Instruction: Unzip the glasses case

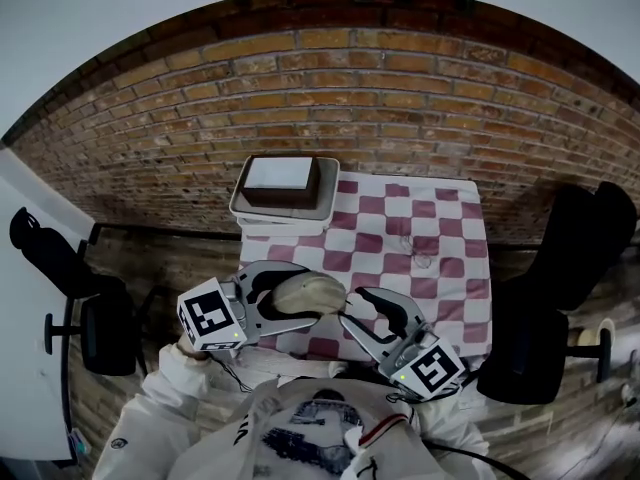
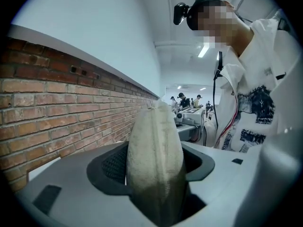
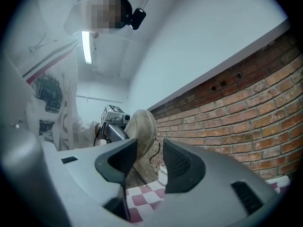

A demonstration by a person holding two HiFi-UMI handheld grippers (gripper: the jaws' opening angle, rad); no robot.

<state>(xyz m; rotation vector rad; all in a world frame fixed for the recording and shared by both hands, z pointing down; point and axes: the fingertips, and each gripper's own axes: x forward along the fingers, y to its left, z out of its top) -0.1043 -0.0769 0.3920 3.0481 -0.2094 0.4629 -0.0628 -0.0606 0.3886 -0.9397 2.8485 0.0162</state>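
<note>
Glasses case [image 1: 308,293], a beige oval fabric shell, hangs clamped in the white left gripper [image 2: 155,164] above the person's lap, the right gripper [image 3: 150,150] half-open and empty beside its tip, where pinching fabric instead of the zip pull could twist it loose over the red-and-white checked table [image 1: 440,228]

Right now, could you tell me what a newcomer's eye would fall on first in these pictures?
The beige glasses case stands out, clamped in the left gripper and held up over the near edge of the red-and-white checked tablecloth. The right gripper sits open close by its free end. A brick wall fills the background.
</note>
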